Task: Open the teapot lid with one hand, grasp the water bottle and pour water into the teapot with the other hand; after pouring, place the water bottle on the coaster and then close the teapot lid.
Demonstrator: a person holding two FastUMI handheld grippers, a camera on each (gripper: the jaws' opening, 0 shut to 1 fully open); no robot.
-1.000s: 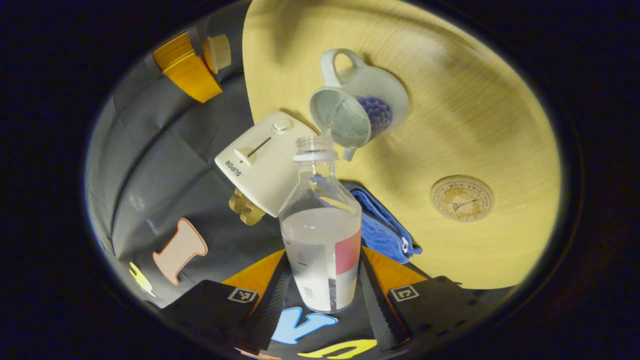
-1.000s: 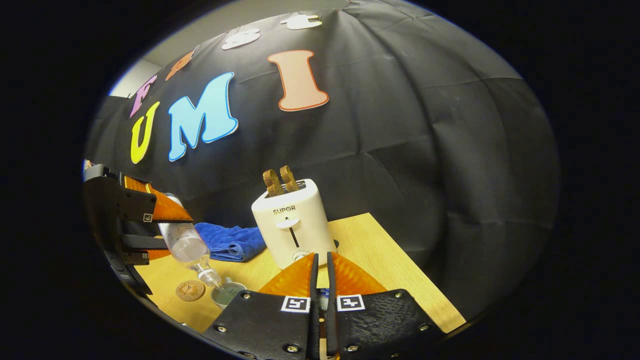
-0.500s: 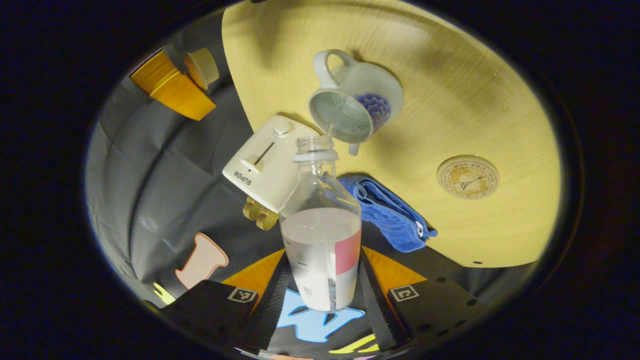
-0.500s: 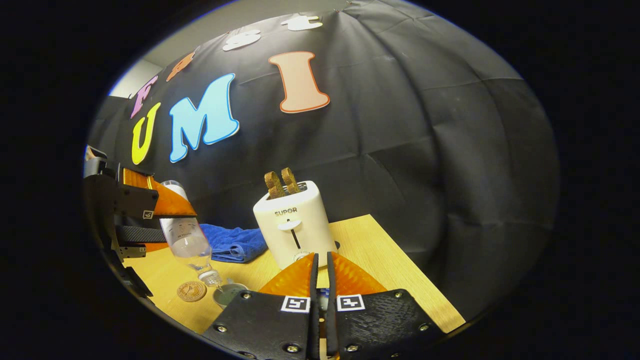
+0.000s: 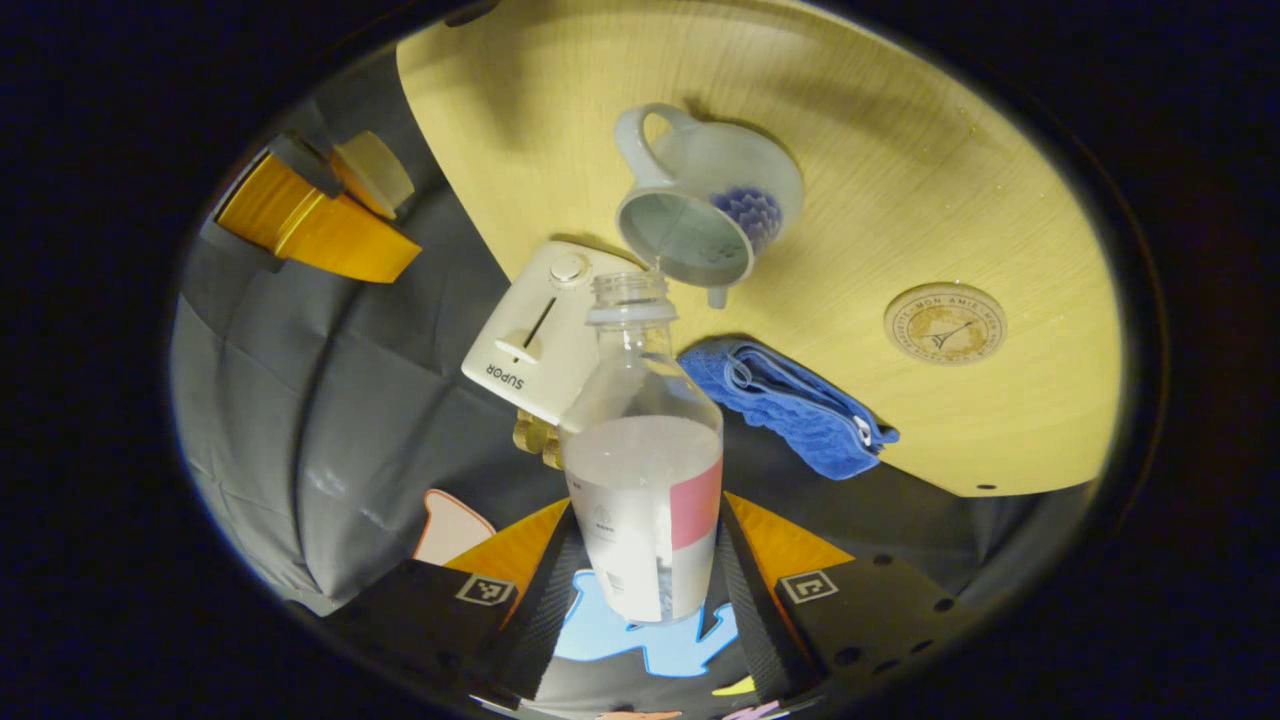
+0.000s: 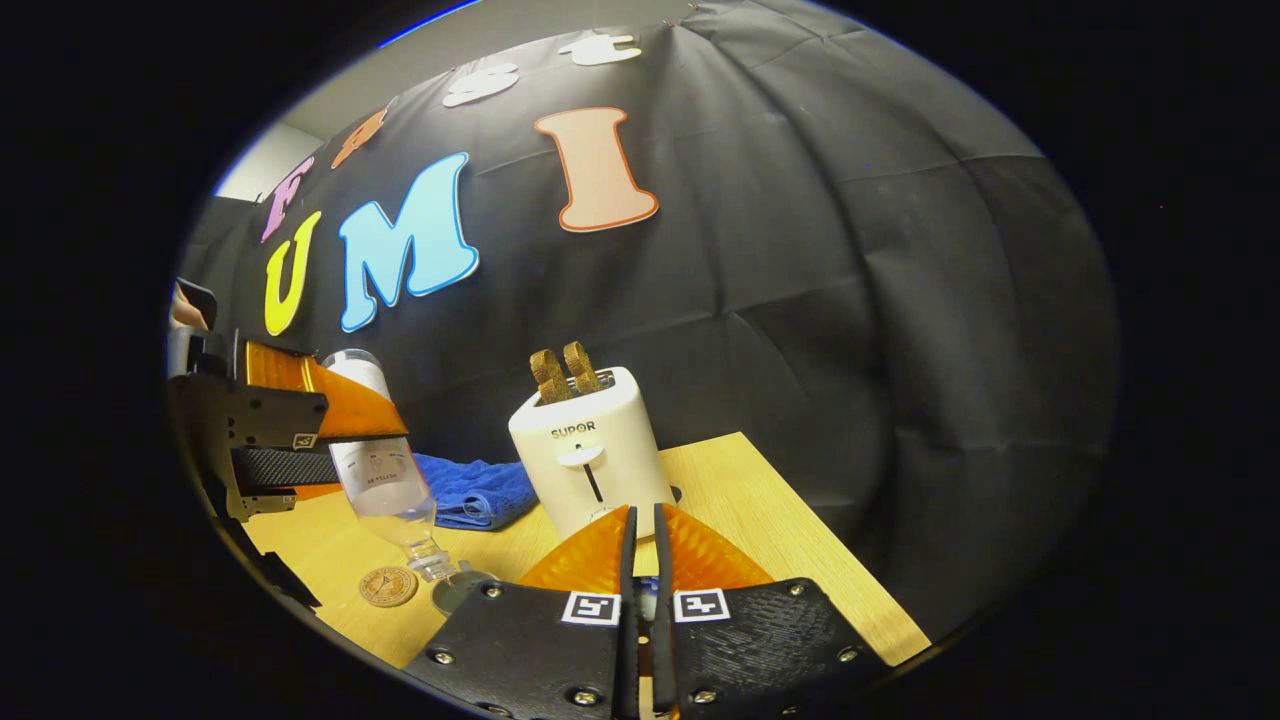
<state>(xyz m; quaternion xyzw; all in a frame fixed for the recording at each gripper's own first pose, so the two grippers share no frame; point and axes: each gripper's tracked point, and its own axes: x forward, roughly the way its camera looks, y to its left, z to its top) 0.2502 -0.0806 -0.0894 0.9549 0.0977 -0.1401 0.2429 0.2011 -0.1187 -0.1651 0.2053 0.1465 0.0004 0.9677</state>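
With my left gripper (image 5: 645,590) clamped on the tilted water bottle (image 5: 645,500), I judged its mouth should hover right over the open teapot (image 5: 705,215), tipping gently, while my right gripper (image 6: 640,560) pinched something I couldn't see, presumably the lid.

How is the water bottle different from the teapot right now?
The water bottle is clear plastic; the teapot is pale and solid, with a blue pattern. The bottle is tipped over in the left gripper; the teapot stands on the table. The teapot has a handle; the bottle has none. Both are open on top.
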